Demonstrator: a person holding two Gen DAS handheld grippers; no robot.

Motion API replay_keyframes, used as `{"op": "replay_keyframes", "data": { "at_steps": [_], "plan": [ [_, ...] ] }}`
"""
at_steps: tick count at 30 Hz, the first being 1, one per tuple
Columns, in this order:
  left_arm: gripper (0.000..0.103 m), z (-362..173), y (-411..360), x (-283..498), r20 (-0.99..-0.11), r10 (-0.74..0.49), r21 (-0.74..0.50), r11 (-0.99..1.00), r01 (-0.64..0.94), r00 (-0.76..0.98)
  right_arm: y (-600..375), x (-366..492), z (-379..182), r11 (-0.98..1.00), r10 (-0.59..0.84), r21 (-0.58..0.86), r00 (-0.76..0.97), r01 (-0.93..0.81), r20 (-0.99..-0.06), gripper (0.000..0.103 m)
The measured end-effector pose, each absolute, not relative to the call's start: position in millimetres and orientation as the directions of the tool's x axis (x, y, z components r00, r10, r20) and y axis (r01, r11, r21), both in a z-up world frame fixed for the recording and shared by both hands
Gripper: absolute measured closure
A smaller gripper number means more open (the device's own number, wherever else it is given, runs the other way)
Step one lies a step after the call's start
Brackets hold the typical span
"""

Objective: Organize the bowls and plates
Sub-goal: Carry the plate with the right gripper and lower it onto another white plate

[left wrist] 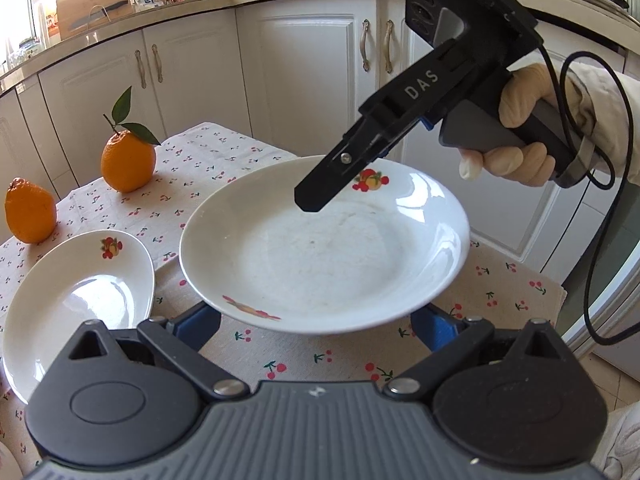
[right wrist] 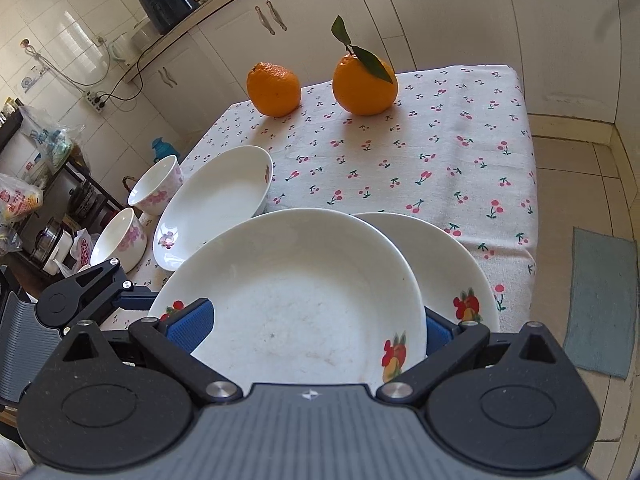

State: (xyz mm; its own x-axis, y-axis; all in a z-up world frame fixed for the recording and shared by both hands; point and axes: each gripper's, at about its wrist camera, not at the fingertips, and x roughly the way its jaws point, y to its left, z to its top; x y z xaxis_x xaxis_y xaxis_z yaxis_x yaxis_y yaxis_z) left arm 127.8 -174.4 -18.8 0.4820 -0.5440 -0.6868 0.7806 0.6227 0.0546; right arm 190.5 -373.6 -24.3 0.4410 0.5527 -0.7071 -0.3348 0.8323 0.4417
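A white round plate with fruit prints is held above the table; it fills the right wrist view. My left gripper is open, its blue pads wide apart under the plate's near rim. My right gripper hovers over the plate's far side; in its own view its blue pads sit on either side of the plate. A second round plate lies on the cloth beneath. An oval white dish lies left; it also shows in the right wrist view. Two flowered bowls stand far left.
Two oranges stand on the cherry-print tablecloth at the far side. White kitchen cabinets surround the small table. A grey mat lies on the tiled floor to the right.
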Motion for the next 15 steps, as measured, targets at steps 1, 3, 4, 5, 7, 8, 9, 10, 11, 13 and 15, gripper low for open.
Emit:
{"op": "replay_keyframes", "data": {
  "at_steps": [1,3,4,5,7,8,9,10,11,13,15],
  "plan": [
    [0.003,-20,-175,128,-0.687,-0.544,0.055,0.623,0.781,0.482,-374,190,-25,0.834,0.551,0.441,0.442,-0.332,-0.708,0.0],
    [0.003,-20,-175,129,-0.687,-0.542,0.058,0.622,0.78,0.484,-376,189,-26,0.836,0.547,0.439,0.443,-0.328,-0.71,0.0],
    [0.003,-21,-176,130,-0.689,-0.541,0.059,0.622,0.781,0.483,-377,189,-27,0.837,0.546,0.44,0.443,-0.325,-0.711,0.0],
    [0.003,-22,-177,131,-0.69,-0.541,0.059,0.621,0.782,0.481,-378,188,-27,0.838,0.544,0.439,0.444,-0.323,-0.712,0.0],
    [0.003,-24,-178,132,-0.688,-0.541,0.064,0.619,0.783,0.484,-379,186,-28,0.841,0.54,0.437,0.446,-0.318,-0.714,0.0],
    [0.003,-24,-179,133,-0.687,-0.541,0.065,0.618,0.783,0.485,-380,185,-28,0.843,0.537,0.436,0.447,-0.316,-0.715,0.0],
    [0.003,-25,-179,133,-0.686,-0.542,0.065,0.619,0.783,0.485,-381,184,-28,0.846,0.533,0.433,0.448,-0.312,-0.717,0.0],
    [0.003,-26,-179,133,-0.684,-0.545,0.062,0.619,0.783,0.485,-382,184,-29,0.849,0.528,0.43,0.449,-0.308,-0.721,0.0],
    [0.003,-26,-180,133,-0.682,-0.546,0.063,0.619,0.783,0.487,-383,183,-29,0.85,0.526,0.429,0.45,-0.306,-0.722,0.0],
    [0.003,-27,-182,134,-0.679,-0.547,0.062,0.621,0.781,0.489,-386,181,-30,0.853,0.522,0.43,0.45,-0.297,-0.725,0.0],
    [0.003,-27,-183,135,-0.678,-0.548,0.061,0.622,0.78,0.49,-388,179,-31,0.856,0.517,0.427,0.45,-0.291,-0.728,0.0]
  ]
}}
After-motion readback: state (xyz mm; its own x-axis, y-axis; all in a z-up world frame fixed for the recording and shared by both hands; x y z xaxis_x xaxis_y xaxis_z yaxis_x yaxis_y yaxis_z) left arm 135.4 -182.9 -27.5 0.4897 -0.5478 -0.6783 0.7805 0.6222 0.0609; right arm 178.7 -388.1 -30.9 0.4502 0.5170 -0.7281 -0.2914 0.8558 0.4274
